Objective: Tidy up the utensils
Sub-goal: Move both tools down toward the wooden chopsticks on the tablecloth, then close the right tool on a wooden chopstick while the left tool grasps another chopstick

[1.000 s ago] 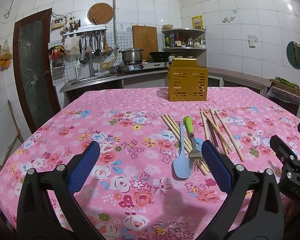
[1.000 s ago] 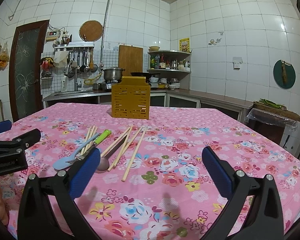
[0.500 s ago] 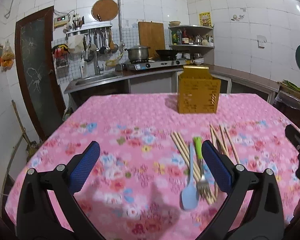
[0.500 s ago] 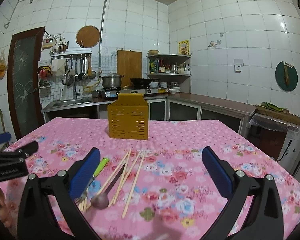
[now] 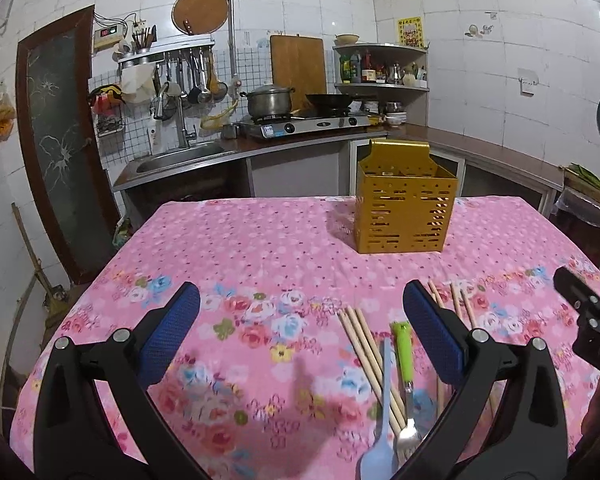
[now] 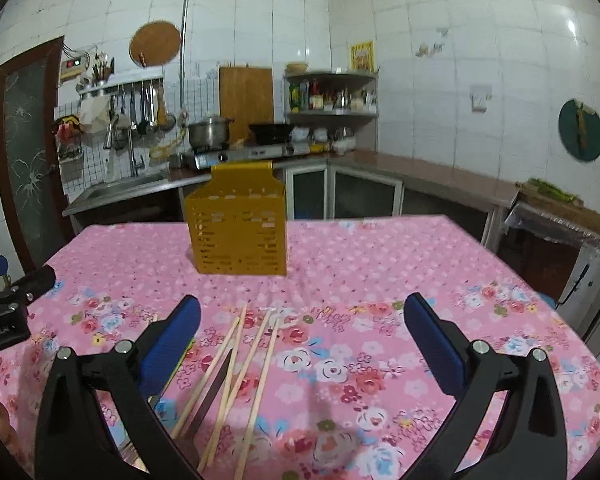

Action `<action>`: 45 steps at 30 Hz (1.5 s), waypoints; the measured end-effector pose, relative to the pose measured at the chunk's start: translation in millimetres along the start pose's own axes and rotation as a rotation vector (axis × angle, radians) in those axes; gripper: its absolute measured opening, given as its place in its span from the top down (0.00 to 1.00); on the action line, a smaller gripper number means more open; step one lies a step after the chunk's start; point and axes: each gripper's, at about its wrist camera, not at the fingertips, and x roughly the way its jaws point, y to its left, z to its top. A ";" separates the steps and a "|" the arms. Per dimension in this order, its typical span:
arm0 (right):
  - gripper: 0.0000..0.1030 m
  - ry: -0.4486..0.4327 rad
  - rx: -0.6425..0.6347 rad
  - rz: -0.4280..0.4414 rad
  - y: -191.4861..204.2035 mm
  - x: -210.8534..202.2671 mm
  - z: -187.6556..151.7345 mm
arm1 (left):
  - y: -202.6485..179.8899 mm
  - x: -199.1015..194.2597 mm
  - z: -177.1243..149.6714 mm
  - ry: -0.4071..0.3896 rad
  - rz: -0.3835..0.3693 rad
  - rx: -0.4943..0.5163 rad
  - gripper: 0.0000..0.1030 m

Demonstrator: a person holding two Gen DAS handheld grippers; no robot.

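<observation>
Ahead of both grippers, at the far side of the pink floral tablecloth [image 5: 260, 248], a yellow perforated utensil holder [image 5: 405, 208] is seen standing upright, with rows of short slots cut in its walls and a taller back panel folded over at the top. The left gripper [image 5: 300, 336] is held with its blue-padded fingers [image 5: 170, 330] wide apart and nothing between them; the right gripper [image 6: 300, 344] is likewise spread and empty.

Just below and inside the left gripper's right finger, a light blue spoon [image 5: 380, 432] and a fork with a bright green handle [image 5: 405, 372] are laid side by side, handles pointing away toward the holder. A bundle of pale wooden chopsticks [image 5: 366, 348] is lying to the left of the spoon and partly under it, touching it. More chopsticks [image 6: 256, 364] are scattered loosely between the right gripper's fingers, nearer its left finger, and a dark slim handle [image 6: 214, 392] is crossed among them (its utensil end is hidden by the gripper body).

On the other gripper's body, at the right edge of the left view, pale characters are stamped, too blurred to read with certainty. A yellow poster [image 5: 411, 31] on the tiled wall carries writing too small to be made out.
</observation>
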 end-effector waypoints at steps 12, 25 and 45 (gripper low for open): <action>0.04 0.170 0.021 0.010 -1.0 76.5 -5.3 | -1.4 62.7 1.0 0.097 0.010 0.030 0.05; 0.04 0.300 -0.025 -0.032 0.4 110.4 -22.7 | 3.2 96.4 -22.1 0.225 -0.043 0.023 0.05; 0.44 0.452 -0.057 0.016 14.6 156.6 -34.8 | -15.1 140.7 -31.8 0.401 -0.105 0.045 0.35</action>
